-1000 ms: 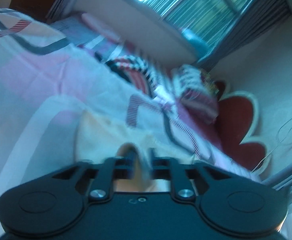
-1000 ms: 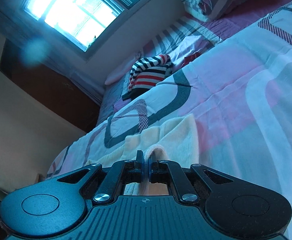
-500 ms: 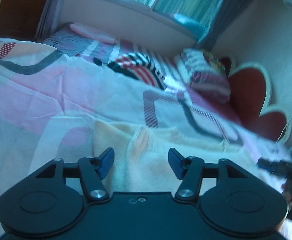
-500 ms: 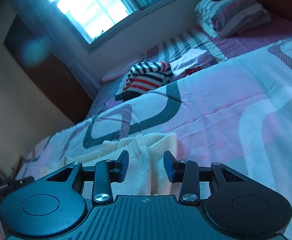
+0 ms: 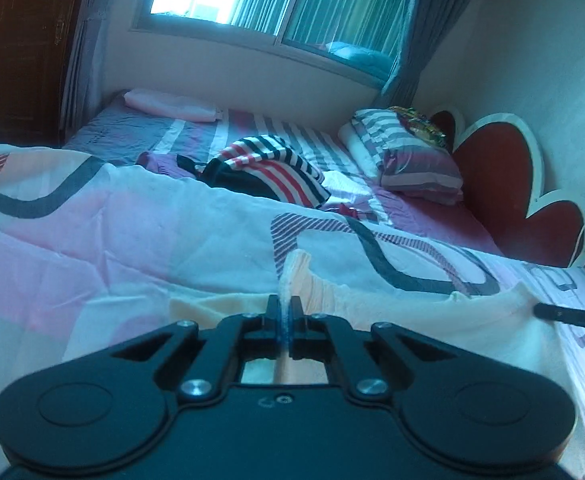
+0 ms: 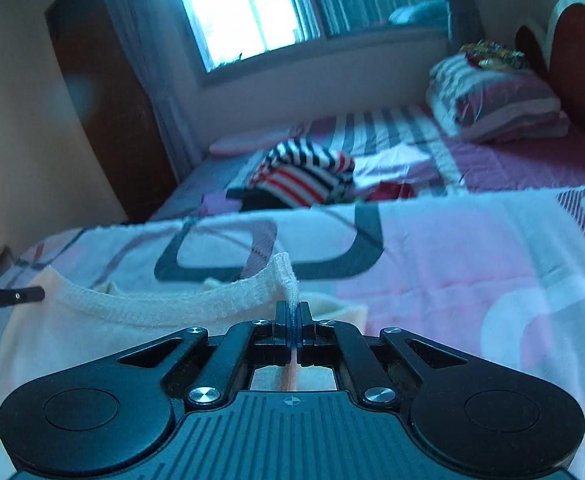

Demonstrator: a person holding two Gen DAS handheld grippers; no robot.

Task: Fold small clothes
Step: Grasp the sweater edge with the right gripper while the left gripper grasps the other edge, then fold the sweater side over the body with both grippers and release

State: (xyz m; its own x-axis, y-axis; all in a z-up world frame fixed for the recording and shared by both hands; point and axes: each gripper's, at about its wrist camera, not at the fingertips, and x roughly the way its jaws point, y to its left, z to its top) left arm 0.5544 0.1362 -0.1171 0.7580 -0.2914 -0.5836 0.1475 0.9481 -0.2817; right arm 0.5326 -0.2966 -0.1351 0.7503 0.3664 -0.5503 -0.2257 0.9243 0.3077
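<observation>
Left hand-held gripper (image 5: 284, 312) and right hand-held gripper (image 6: 292, 316) are each pinching the cream knitted garment's (image 6: 104, 320) edge (fabric poking out at 12 o'clock) on the pink patterned bedspread (image 6: 452, 264).

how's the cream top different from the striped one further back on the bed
The cream top is plain and pale; the striped top has dark, white and red bands. The cream one lies spread out, pinched by the left gripper and right gripper; the striped one sits bunched and untouched. Both lie on the bed.

Garment (image 5: 432, 320): my gripper bodies hide its near part.
Other gripper (image 5: 572, 316): I see only a tip, cut by the edge.
Pillow (image 6: 496, 100): blurred.
</observation>
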